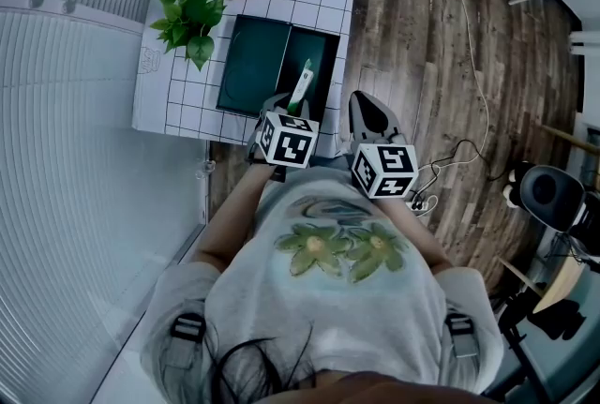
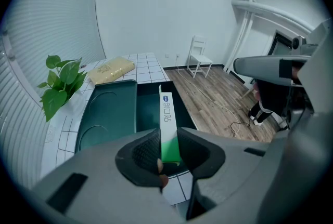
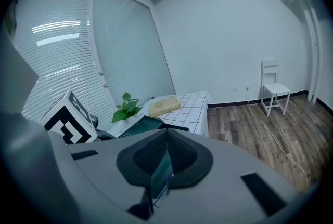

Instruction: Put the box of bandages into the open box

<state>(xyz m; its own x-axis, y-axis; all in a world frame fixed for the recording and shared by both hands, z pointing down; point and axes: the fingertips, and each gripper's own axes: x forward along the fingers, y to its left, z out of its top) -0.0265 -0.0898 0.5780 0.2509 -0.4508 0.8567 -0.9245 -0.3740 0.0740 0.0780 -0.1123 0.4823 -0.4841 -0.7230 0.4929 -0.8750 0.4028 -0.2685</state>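
Left gripper (image 2: 169,154), jaws pinched on the green lower end of the box of bandages (image 2: 167,116), seemingly a light, crushable carton best gripped across its flat faces, upright at frame centre over the open box (image 2: 106,114); right gripper (image 3: 165,159) closed, empty.

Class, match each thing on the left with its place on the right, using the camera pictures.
1 box of bandages
2 leafy plant
3 tan book
4 white chair

a on the wooden floor
b between the jaws of the left gripper
c at the far end of the table
d beside the lid of the open box

Pairs: 1-b, 2-d, 3-c, 4-a
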